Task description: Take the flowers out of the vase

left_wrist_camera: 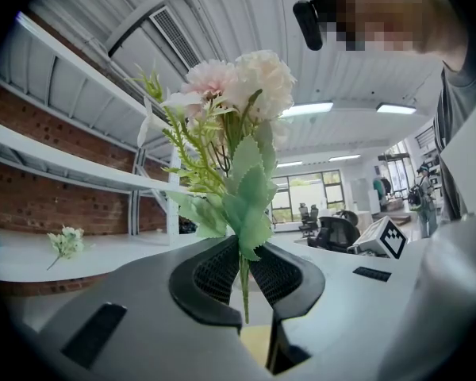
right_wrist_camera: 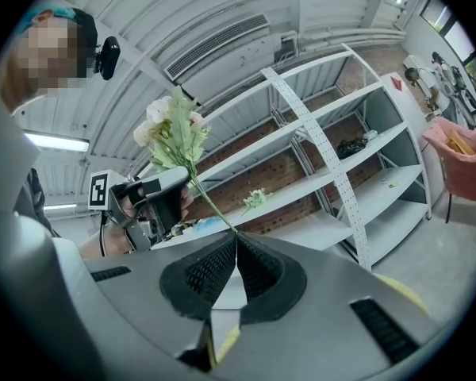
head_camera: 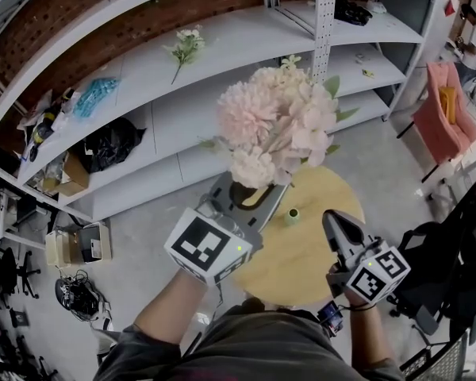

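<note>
While my left gripper (left_wrist_camera: pixel 246 280) clamps the stems of the pink flowers (head_camera: pixel 276 121) above the round table (head_camera: pixel 317 272), clear of the small green vase (head_camera: pixel 292 215), I see my right gripper (right_wrist_camera: pixel 232 248) closed; one thin stem meets its tips.

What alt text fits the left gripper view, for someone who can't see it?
The left gripper is shut on the stem of a pale pink flower bunch. Behind, white shelves line a brick wall; one holds a sprig.
</note>
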Available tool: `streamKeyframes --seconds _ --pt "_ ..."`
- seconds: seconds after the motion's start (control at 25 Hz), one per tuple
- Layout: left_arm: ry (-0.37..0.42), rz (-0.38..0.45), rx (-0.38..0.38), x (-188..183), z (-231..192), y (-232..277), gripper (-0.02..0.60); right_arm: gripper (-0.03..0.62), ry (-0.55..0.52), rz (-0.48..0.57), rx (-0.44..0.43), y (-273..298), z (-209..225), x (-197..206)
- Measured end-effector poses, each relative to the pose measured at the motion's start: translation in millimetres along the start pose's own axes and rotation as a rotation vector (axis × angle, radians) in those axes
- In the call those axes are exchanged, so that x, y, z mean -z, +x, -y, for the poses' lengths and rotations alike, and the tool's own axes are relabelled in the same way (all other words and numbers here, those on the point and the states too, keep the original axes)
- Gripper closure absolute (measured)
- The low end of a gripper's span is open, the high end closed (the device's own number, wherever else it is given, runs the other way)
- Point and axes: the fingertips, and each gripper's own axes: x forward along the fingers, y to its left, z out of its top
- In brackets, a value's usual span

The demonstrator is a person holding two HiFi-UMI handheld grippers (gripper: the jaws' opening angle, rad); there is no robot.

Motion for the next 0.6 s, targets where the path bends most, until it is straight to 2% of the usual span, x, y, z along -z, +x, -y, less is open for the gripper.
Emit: streamKeyframes --seconds 0.6 --pt "-0.088 -0.087 0.04 55.6 -8.3 24.6 0.535 0.579 0.009 -0.033 0.03 10.8 16.9 8.0"
